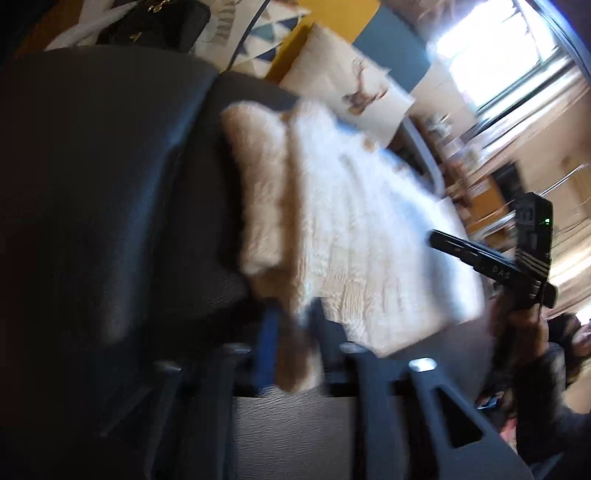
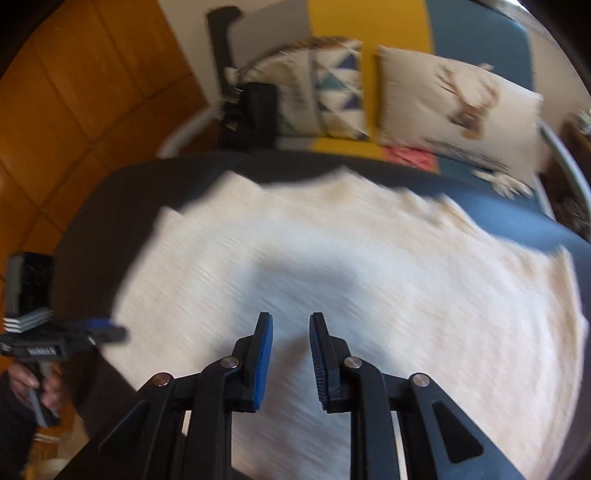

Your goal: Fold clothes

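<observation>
A cream knit sweater [image 2: 369,280] lies spread over a dark padded surface [image 2: 96,229]. In the left wrist view the sweater [image 1: 369,229] is partly folded, with a thicker doubled strip along its left side. My left gripper [image 1: 297,343] is shut on a bunched edge of the sweater that fills the gap between its fingers. The right wrist view shows this left gripper [image 2: 118,332] at the garment's left edge. My right gripper [image 2: 291,354] hovers open over the middle of the sweater, blue pads apart and nothing between them. Both views are motion-blurred.
Patterned cushions [image 2: 458,99] lean against a yellow and blue backrest [image 2: 369,22] behind the surface. A black bag [image 2: 255,110] sits at the back left. Orange floor tiles [image 2: 74,92] lie to the left. A bright window [image 1: 498,55] and shelves are on the right.
</observation>
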{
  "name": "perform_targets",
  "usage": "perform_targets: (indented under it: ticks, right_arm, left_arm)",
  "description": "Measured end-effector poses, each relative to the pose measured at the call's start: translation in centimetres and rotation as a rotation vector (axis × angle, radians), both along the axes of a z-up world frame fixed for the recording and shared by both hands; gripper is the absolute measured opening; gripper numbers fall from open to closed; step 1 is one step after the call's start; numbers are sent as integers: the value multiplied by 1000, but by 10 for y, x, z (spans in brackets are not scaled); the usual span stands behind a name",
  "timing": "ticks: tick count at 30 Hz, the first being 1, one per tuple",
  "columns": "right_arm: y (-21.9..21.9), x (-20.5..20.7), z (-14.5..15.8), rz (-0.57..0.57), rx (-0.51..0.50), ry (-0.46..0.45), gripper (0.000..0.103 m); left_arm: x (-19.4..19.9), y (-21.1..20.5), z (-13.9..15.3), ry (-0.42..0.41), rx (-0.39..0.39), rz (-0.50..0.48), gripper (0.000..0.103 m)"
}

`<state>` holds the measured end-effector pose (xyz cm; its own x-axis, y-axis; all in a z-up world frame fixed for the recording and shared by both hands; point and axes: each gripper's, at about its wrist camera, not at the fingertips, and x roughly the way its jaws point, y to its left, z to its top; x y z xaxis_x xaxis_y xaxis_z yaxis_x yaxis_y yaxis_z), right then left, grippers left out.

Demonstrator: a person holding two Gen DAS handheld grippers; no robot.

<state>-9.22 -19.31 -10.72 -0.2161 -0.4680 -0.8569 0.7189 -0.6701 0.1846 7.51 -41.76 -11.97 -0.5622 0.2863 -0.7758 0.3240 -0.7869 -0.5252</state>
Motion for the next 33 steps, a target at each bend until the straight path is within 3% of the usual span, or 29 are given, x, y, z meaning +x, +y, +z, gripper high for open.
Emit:
perform_targets:
  ticks: [2,4,5,8,10,13,15,18,22,26,33]
  right_arm:
    - [18,-4,-12,-40,57,18,18]
    - [40,-6,-9,-63,-12,-21,18]
    - [52,-7,-4,-93,-35,-32,18]
    - [91,-7,10,-154,-115,-61,20]
    - [121,-8,15,-183,-165,-89,20]
    - [155,-14,9,-231,-170,-116,20]
    - [173,-15,-6,-291,-102,-125,20]
    - [198,-20,-21,-383,-34,-111,17]
    - [238,-17,-4,-454,-138,-123,20]
    - [267,-19,5,-511,-142,-97,21]
    - [266,-25,-18,-476,-129,-149,21]
  left_arm:
    - [2,2,0,-12,-10,0,14]
    - [3,2,3,-25,-15,16,18]
    - [3,1,7,-31,-15,32,25]
    - [15,2,27,-18,-108,107,29]
    - [20,10,45,58,-95,107,29]
    - [11,34,58,147,-81,36,29]
    - [-7,48,47,98,-108,-16,29]
    - [-24,53,10,-89,-152,-2,27]
    - [-15,55,21,-9,-91,-4,27]
    - [-29,83,36,56,-149,-101,28]
    - [-60,144,25,27,-176,-295,29]
